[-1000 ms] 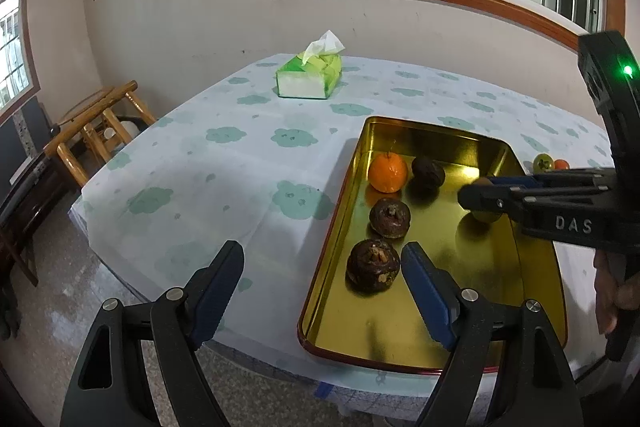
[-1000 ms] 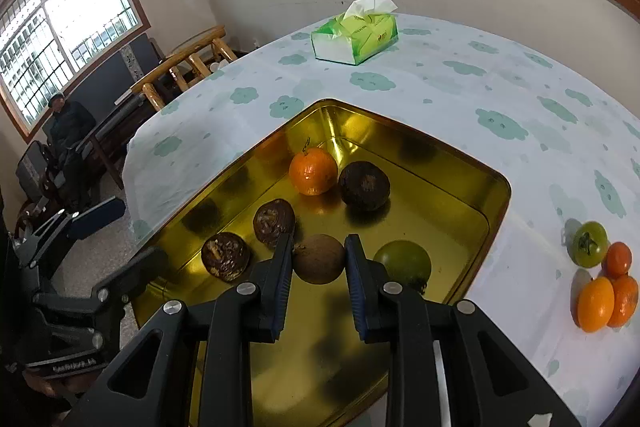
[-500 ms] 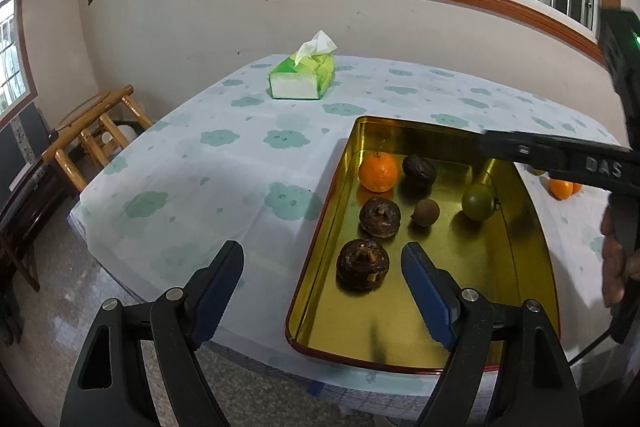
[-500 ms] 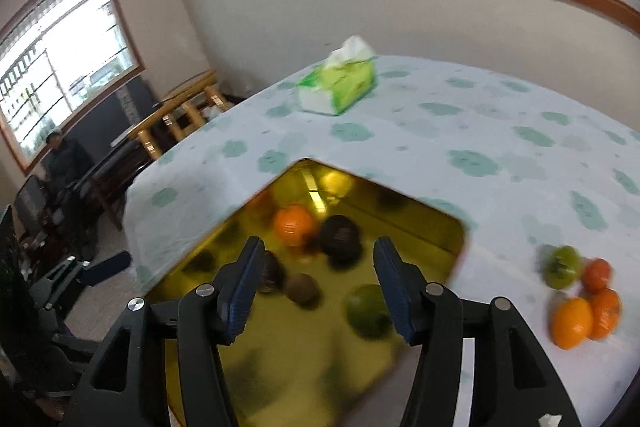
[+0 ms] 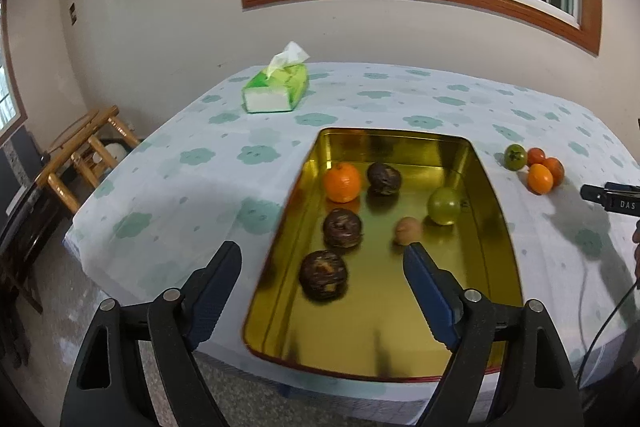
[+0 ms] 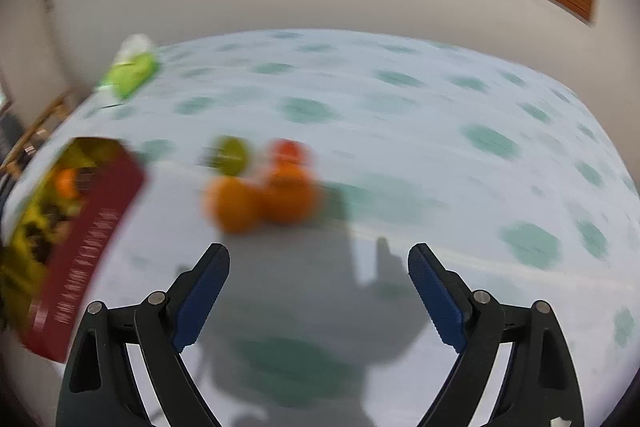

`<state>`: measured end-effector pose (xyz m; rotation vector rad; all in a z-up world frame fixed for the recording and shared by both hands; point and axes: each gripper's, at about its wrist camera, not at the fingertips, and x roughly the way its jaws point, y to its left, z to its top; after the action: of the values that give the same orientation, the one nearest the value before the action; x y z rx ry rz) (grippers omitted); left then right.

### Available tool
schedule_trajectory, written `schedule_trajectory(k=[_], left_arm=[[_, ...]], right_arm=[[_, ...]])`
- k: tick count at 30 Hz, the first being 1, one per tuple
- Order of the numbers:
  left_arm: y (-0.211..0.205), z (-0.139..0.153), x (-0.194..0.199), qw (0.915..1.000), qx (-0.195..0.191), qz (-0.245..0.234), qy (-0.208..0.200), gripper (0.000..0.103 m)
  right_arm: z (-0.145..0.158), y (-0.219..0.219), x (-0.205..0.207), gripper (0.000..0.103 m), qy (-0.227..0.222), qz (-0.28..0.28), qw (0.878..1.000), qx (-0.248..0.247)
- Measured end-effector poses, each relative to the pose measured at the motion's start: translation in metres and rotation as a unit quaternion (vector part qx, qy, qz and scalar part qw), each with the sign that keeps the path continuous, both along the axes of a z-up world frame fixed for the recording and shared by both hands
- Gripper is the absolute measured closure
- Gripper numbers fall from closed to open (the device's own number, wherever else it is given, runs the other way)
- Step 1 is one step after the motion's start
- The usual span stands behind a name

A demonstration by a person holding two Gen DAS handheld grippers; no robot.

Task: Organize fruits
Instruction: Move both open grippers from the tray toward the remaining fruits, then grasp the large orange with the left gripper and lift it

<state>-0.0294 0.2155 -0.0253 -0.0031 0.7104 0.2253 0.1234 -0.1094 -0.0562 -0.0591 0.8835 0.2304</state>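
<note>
Four small fruits point(image 6: 260, 183) sit clustered on the bench point(image 6: 440, 155), right of the gold tin tray point(image 5: 496, 227). Your right gripper point(image 6: 319, 269) has just been opening, fingers apart, nothing between. Left gripper point(image 5: 322, 265) gapes idle. Straddle one orange cleanly, don't nudge neighbours.

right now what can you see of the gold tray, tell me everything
The gold tray is a shallow rectangular tin, shiny gold inside with a dark red outer wall bearing blurred lettering. It lies flat on the flowered tablecloth near the table's front edge. Inside, spaced apart, lie an orange, three dark brown fruits, a green fruit and a small brown one. No gripper touches it.
</note>
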Motion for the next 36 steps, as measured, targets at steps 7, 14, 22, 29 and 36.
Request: schedule_trajectory(k=[7, 14, 22, 29, 36], left_arm=[[-0.033, 0.009, 0.013, 0.9990, 0.015, -0.043, -0.001, 0.016], [-0.076, 0.021, 0.038, 0.9931, -0.016, -0.116, 0.000, 0.016], [-0.142, 0.027, 0.083, 0.9763, -0.054, -0.209, 0.012, 0.016], [-0.192, 0.007, 0.134, 0.9637, -0.037, -0.261, 0.042, 0.016], [-0.204, -0.020, 0.175, 0.9569, -0.048, -0.273, 0.086, 0.025]], right_arm=[[-0.015, -0.067, 0.008, 0.010, 0.003, -0.068, 0.997, -0.036], [-0.032, -0.105, 0.017, 0.004, 0.027, -0.103, 0.994, -0.027], [-0.033, -0.109, 0.016, 0.001, 0.032, -0.108, 0.993, -0.031], [-0.033, -0.111, 0.014, 0.000, 0.031, -0.095, 0.995, -0.024], [-0.033, -0.113, 0.013, 0.000, 0.029, -0.093, 0.995, -0.010]])
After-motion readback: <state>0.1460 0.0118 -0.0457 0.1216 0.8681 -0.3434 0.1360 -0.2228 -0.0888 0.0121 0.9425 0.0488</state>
